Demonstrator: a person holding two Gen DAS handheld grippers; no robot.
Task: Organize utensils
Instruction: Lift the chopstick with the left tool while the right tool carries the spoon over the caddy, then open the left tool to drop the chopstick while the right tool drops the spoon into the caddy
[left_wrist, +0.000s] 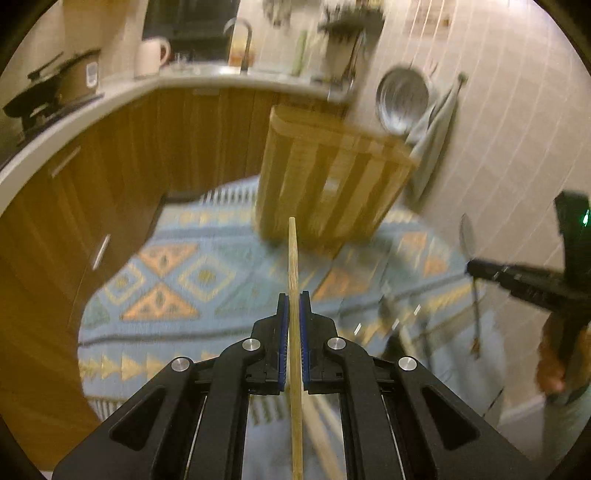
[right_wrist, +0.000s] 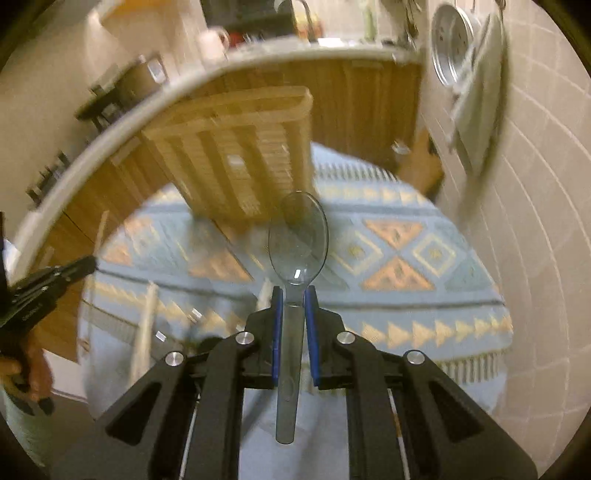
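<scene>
Wooden stick (left_wrist: 293, 280) in left gripper (left_wrist: 294, 306)

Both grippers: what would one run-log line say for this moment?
left gripper: shut on wooden utensil | right gripper: shut on clear plastic spoon | both above patterned cloth | bamboo organizer ahead

We see a table (left_wrist: 221, 236) covered by a light-blue cloth (right_wrist: 424, 306) patterned with orange triangles and cream diamonds, a fringe along its edge. On it stands a slatted bamboo box (left_wrist: 332, 177), toward the far side, its base touching the cloth. Nearer us, several pale wooden sticks (right_wrist: 146, 325) and what look like clear utensils (left_wrist: 391, 325) lie loose on the cloth, too blurred for us to tell apart.
</scene>
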